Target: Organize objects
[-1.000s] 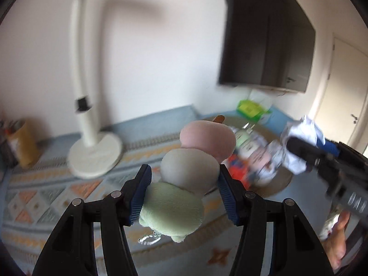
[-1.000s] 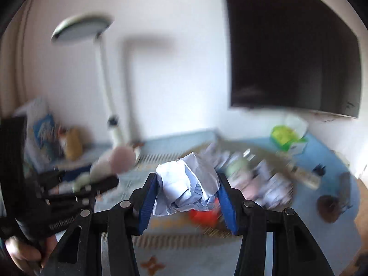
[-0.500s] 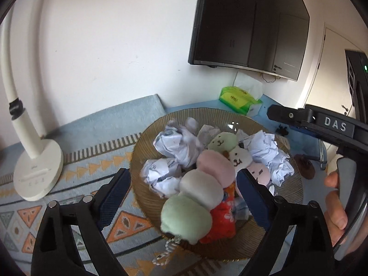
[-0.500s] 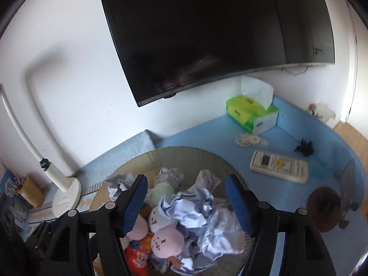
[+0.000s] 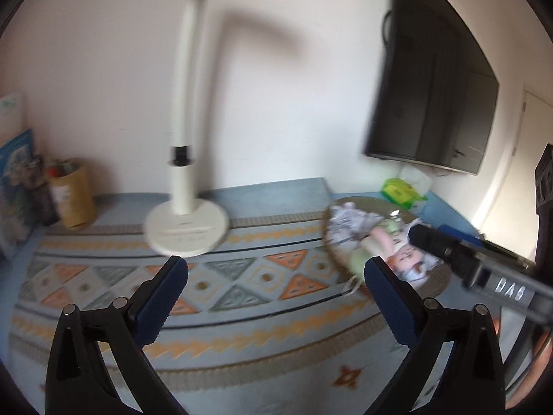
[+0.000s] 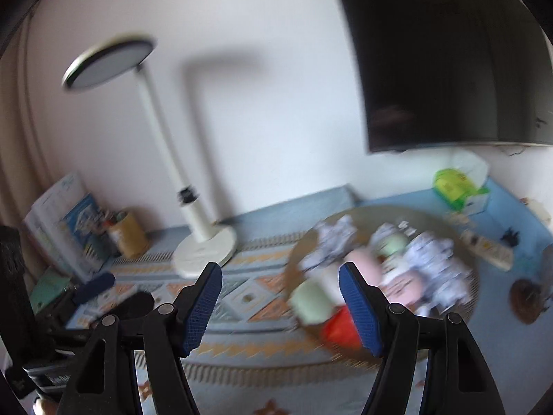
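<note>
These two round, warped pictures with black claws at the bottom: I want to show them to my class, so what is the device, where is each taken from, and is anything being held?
A person holds a hand tool in each hand, and each tool ends in a two-finger claw with a wide-angle camera looking along its fingers. One picture comes from the left claw, whose jaws are opening, with nothing between them. The other comes from the right claw, open and also holding nothing; the right tool shows at the edge of the left view.

On the patterned mat stand a white desk lamp and a round woven tray. The tray holds crumpled paper balls and soft plush toys, blurred here. A green tissue box sits behind, and a dark screen hangs on the wall.
</note>
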`<state>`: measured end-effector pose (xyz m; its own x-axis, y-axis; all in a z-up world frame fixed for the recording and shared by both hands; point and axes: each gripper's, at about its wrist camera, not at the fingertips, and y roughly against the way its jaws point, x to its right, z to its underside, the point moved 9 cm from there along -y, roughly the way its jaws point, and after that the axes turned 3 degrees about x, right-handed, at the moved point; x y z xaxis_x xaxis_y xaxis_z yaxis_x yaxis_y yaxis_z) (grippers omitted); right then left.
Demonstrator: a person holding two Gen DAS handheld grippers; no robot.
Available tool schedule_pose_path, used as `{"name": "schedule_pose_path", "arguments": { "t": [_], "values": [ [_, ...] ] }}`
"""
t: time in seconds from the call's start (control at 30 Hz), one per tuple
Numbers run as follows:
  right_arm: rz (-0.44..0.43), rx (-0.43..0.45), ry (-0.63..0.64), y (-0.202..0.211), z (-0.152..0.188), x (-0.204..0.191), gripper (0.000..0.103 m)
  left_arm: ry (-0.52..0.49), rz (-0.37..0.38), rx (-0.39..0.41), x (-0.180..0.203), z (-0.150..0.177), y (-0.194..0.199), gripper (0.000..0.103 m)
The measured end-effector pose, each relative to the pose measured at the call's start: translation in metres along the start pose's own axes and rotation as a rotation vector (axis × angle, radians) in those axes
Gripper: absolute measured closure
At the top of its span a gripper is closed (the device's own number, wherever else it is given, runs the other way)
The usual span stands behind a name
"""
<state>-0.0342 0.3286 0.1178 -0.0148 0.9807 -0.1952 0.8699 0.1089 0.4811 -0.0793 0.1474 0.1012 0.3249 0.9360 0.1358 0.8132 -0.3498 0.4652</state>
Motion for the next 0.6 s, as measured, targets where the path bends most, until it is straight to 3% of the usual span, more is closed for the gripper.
{"name": "schedule_pose_path", "arguments": {
  "t": [0.17,0.3,0.6],
  "values": [
    [-0.023,-0.143,0.05,-0.046,0.081,-0.051,0.034,-0.004,-0.111,-0.085,-0.056,0.058,0.0,0.001],
    [0.02,-0.205,0.112,-0.078,0.126,-0.067,0.036,0.03,-0.176,-0.146,-0.086,0.094,-0.019,0.001],
    [0.075,-0.277,0.132,-0.099,0.152,-0.062,0.043,0.131,-0.221,-0.194,-0.115,0.119,-0.03,0.001]
  ]
}}
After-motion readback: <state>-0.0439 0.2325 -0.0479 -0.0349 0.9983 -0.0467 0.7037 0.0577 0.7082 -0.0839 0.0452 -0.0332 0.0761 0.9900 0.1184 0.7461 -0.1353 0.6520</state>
